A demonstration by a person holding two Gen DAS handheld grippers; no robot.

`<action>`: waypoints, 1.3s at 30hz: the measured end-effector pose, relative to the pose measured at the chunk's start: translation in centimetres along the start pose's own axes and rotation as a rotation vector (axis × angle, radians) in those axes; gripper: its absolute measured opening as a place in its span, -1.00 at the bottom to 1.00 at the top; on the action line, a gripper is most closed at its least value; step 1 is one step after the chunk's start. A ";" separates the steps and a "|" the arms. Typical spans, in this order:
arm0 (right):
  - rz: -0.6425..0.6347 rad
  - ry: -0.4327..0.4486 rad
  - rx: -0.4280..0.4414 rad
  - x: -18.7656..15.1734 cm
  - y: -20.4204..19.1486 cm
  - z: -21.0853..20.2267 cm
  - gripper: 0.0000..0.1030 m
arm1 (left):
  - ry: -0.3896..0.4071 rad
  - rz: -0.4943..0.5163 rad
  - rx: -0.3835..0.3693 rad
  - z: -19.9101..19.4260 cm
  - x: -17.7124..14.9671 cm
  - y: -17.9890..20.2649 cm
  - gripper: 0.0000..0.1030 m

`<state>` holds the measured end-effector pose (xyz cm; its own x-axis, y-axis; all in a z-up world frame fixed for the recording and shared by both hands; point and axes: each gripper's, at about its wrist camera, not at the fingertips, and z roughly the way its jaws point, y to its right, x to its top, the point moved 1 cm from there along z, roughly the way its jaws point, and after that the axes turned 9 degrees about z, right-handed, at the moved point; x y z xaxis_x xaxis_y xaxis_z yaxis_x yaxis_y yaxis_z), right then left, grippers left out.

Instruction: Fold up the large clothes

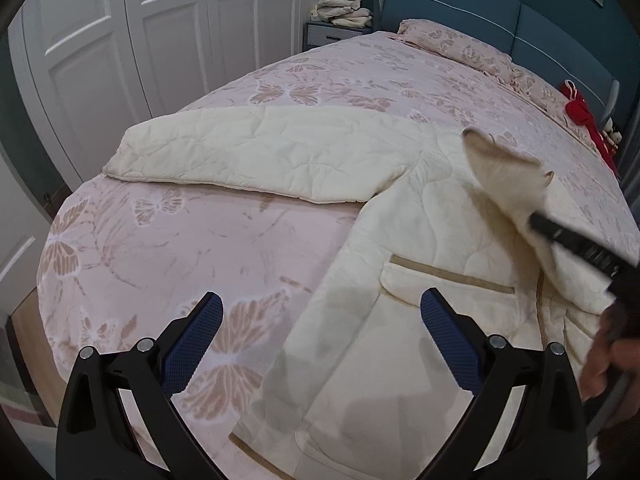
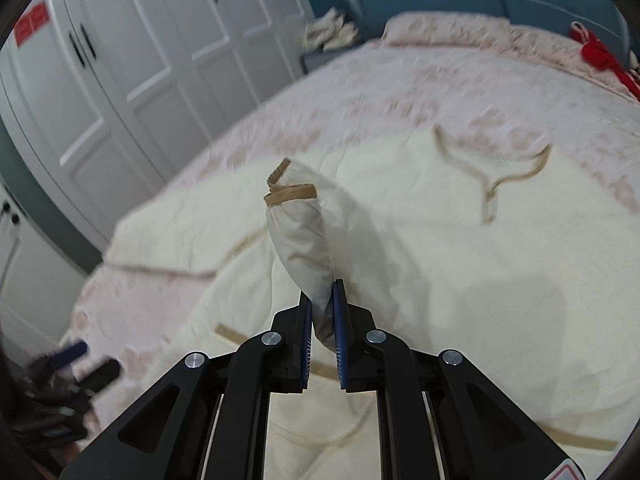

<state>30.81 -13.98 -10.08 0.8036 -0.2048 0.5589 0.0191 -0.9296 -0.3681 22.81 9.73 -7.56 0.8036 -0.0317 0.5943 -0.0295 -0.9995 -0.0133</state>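
A cream quilted jacket (image 1: 420, 248) with tan trim lies spread on the bed, one sleeve (image 1: 256, 152) stretched out to the left. My left gripper (image 1: 320, 316) is open and empty, hovering above the jacket's lower left edge. My right gripper (image 2: 322, 304) is shut on the jacket's other sleeve (image 2: 300, 232) near its tan cuff and holds it lifted above the jacket body (image 2: 460, 260). The right gripper also shows in the left wrist view (image 1: 536, 222), raised at the right with the sleeve end (image 1: 504, 172) standing up from it.
The bed has a pink butterfly-pattern cover (image 1: 160, 248) and a matching pillow (image 1: 452, 46). A red item (image 1: 580, 108) lies at the head end. White wardrobe doors (image 1: 140, 40) stand left. Folded cream cloth (image 1: 344, 10) sits on a nightstand.
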 end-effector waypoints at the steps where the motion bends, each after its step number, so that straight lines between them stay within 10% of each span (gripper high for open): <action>1: 0.002 -0.020 -0.002 -0.7 -0.5 0.9 -0.76 | 0.000 -0.006 -0.008 0.2 0.1 0.0 0.88; 6: 0.003 -0.102 -0.011 -2.2 -0.3 3.3 -0.51 | -0.003 -0.032 -0.083 1.3 1.0 0.7 0.88; 10: 0.048 -0.036 0.064 -3.5 0.4 -1.7 0.10 | -0.024 -0.090 -0.197 2.5 1.9 2.1 0.88; 20: 0.418 0.096 -0.082 -8.4 15.6 -13.0 0.13 | -0.151 -0.257 -0.401 9.0 3.2 7.2 0.84; 23: 0.561 0.139 -0.105 -7.7 20.9 -13.7 0.12 | -0.162 -0.254 -0.388 10.2 3.6 8.2 0.29; 26: 0.679 0.154 -0.112 -7.1 24.8 -12.8 -0.08 | -0.182 -0.204 -0.404 10.6 4.0 9.1 -0.66; 28: 0.760 0.151 -0.083 -6.7 26.6 -12.2 -0.42 | -0.161 -0.195 -0.405 10.0 4.2 9.0 -0.83; 31: 0.755 0.160 -0.061 -5.6 27.1 -12.0 -0.86 | -0.099 -0.146 -0.400 7.6 4.4 8.9 -0.87; 36: 0.557 0.259 -0.115 -4.7 23.7 -15.8 -0.96 | -0.041 -0.066 -0.331 5.4 3.5 8.6 -0.87; 39: 0.551 0.165 -0.193 -5.9 25.0 -13.3 -0.99 | -0.125 -0.064 -0.299 8.4 1.8 8.6 -0.87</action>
<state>18.63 -40.10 -12.69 0.5614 -0.7021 0.4379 -0.4941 -0.7090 -0.5032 28.96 0.98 -13.38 0.8758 0.0123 0.4825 -0.1346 -0.9538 0.2687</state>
